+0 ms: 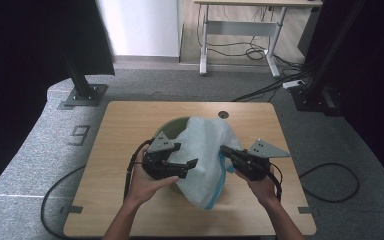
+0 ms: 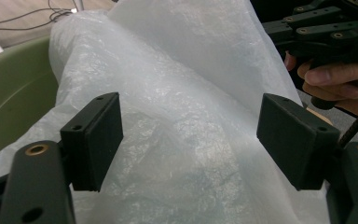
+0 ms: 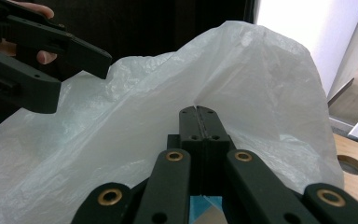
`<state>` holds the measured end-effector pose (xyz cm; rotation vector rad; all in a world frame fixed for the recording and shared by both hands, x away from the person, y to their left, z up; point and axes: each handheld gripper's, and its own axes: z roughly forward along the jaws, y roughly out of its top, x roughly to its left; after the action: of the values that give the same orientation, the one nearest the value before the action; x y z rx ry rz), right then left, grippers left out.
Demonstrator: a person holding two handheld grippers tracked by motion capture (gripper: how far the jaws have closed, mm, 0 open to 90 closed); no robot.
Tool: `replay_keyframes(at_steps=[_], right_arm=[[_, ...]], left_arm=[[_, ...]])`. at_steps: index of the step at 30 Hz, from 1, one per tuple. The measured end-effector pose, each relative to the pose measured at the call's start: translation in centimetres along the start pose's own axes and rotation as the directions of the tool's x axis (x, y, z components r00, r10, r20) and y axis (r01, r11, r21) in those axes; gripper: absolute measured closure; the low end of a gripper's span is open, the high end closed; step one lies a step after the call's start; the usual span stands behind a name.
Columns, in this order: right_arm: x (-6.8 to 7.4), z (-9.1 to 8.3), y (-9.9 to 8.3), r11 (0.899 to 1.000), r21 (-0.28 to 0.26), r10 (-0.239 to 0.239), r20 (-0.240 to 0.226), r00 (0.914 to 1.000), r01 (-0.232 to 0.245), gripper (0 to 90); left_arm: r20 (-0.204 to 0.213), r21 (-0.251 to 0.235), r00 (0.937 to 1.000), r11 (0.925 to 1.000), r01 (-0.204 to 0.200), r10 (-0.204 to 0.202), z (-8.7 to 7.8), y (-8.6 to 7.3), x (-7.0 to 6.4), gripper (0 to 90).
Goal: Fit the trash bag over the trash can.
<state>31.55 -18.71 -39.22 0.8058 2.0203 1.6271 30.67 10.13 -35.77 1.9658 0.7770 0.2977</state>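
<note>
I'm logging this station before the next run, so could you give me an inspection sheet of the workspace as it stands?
Surface: wooden table, with a round hole near its far edge.
Job's things: translucent plastic bag with a blue edge, draped over a green bin at mid-table.
Clutter: nothing seen.
Grippers: left gripper open, jaws apart on either side of a fold of the bag; right gripper shut on the bag's film.
Cables: one trails from each gripper off the table; a black loop lies on the floor at right; more cables under the far desk.
Surroundings: grey carpet, black frame posts, a white desk beyond, floor marking "9".
</note>
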Motion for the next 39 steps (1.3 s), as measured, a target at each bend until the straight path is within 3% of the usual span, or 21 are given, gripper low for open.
replay_keyframes(at_steps=[4, 10, 14, 22, 29, 33, 39], right_arm=[[0.0, -0.1, -0.1, 1.0, 0.0, 0.001, 0.0, 1.0, -0.001, 88.4], [-0.1, -0.5, -0.2, 1.0, -0.002, 0.009, 0.005, 0.9999, -0.009, 88.4], [-0.3, -0.5, -0.4, 1.0, 0.001, 0.018, 0.011, 0.9998, -0.018, 88.4], [-0.4, -0.7, -0.5, 1.0, -0.001, 0.021, 0.013, 0.9997, -0.021, 88.4], [-0.5, -1.0, -0.5, 1.0, -0.001, 0.025, 0.017, 0.9996, -0.025, 88.4], [-0.6, -1.0, -0.5, 1.0, -0.004, 0.025, 0.021, 0.9995, -0.025, 88.4], [-0.6, -0.9, -0.6, 1.0, 0.0, 0.026, 0.022, 0.9994, -0.026, 88.4]], left_arm=[[-0.02, 0.039, 0.9998, 0.9992, -0.008, 0.008, 0.4, -0.3, -0.1, 21.2], [0.015, 0.088, 0.9999, 0.9961, -0.006, 0.004, 0.9, -1.0, -0.3, 22.7], [0.032, 0.078, 0.9995, 0.9969, -0.007, 0.004, 1.0, -1.1, -0.4, 28.2], [0.062, 0.063, 0.9978, 0.9977, -0.026, 0.022, 0.8, -1.3, -0.2, 58.9], [0.12, 0.082, 0.9927, 0.9965, -0.017, 0.007, 0.9, -1.4, 0.1, 75.4], [0.102, 0.056, 0.9948, 0.9984, -0.002, -0.004, 0.8, -1.3, -0.1, 72.3], [0.078, 0.035, 0.997, 0.9994, -0.001, -0.002, 0.9, -0.8, -1.3, 52.3]])
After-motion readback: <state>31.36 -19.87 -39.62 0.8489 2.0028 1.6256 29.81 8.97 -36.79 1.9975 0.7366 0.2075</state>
